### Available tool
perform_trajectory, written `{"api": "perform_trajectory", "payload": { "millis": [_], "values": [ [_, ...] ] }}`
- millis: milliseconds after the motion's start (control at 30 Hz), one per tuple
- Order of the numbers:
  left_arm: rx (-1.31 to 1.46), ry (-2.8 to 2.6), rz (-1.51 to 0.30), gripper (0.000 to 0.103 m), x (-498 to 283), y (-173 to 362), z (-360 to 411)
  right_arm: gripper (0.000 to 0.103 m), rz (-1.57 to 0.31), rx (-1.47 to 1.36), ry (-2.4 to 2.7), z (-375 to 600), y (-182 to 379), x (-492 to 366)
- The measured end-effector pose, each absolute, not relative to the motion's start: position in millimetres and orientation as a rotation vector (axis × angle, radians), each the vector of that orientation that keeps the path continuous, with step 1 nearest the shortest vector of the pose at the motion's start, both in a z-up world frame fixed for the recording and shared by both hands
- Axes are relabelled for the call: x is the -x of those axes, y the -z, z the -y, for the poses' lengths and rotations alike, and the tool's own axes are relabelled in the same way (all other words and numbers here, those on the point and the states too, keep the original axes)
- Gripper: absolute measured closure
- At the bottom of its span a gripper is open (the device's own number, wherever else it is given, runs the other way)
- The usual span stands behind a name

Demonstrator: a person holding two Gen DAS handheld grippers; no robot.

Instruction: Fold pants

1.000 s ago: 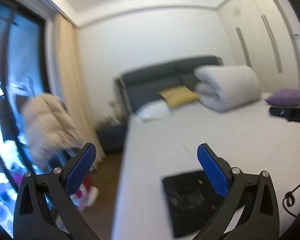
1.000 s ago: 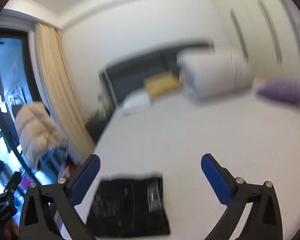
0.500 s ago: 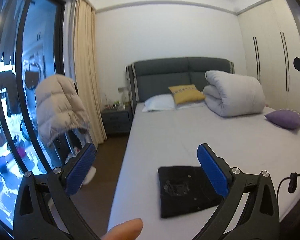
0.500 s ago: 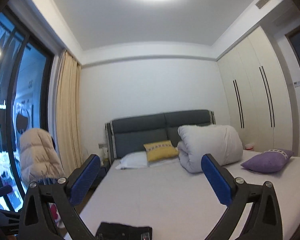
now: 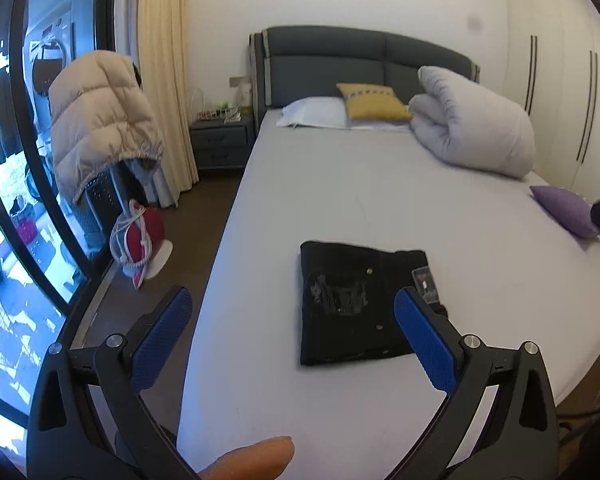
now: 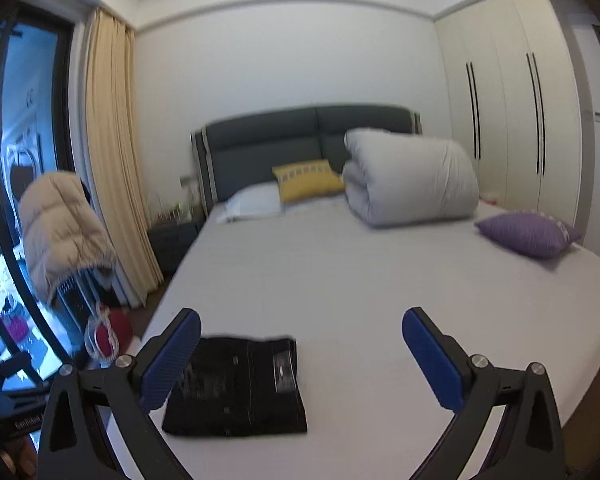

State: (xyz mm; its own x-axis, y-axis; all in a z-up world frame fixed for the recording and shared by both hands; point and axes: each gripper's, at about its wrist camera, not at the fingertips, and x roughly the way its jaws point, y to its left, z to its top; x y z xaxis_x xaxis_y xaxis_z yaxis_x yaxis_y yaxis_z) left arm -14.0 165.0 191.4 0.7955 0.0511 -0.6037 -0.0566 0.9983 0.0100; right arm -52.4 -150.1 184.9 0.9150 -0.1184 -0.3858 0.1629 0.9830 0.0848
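Observation:
Black pants (image 5: 352,304) lie folded into a compact rectangle near the foot of the bed (image 5: 380,200), a label patch showing on top. They also show in the right wrist view (image 6: 240,388), low and left. My left gripper (image 5: 296,332) is open and empty, held above the bed's near corner, short of the pants. My right gripper (image 6: 300,356) is open and empty, held above the bed with the pants behind its left finger.
A rolled white duvet (image 5: 472,124), a yellow cushion (image 5: 370,100) and a white pillow (image 5: 316,112) lie at the headboard. A purple cushion (image 6: 528,234) lies on the right. A beige puffer jacket (image 5: 100,120) hangs left by the window; a nightstand (image 5: 220,140) stands beyond.
Both cameras swung up toward the room, then tilted back down onto the bed. The folded pants stayed in place. Both grippers stayed open.

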Motion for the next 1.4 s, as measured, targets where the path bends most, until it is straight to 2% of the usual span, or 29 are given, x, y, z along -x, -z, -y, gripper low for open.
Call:
{"api": "perform_trajectory", "payload": {
  "millis": [200,433,867,1400],
  "values": [
    [0.029,-0.064,-0.695,0.0,4.8,-168.5,-169.4,0.0,-0.518,-0.109,0.141,142.5,-153.0,42.5],
    [0.026,-0.065,-0.742,0.0,-4.2,-142.4,-168.9,0.0,-0.583,-0.087,0.111,129.4,-133.4,36.9],
    [0.029,-0.057,-0.785,0.0,-21.9,-113.0,-170.6,0.0,-0.65,-0.067,0.079,118.7,-116.3,26.5],
    [0.041,-0.061,-0.801,0.0,-27.6,-101.4,-174.4,0.0,-0.701,-0.066,0.075,115.5,-107.5,16.9]
  ]
}}
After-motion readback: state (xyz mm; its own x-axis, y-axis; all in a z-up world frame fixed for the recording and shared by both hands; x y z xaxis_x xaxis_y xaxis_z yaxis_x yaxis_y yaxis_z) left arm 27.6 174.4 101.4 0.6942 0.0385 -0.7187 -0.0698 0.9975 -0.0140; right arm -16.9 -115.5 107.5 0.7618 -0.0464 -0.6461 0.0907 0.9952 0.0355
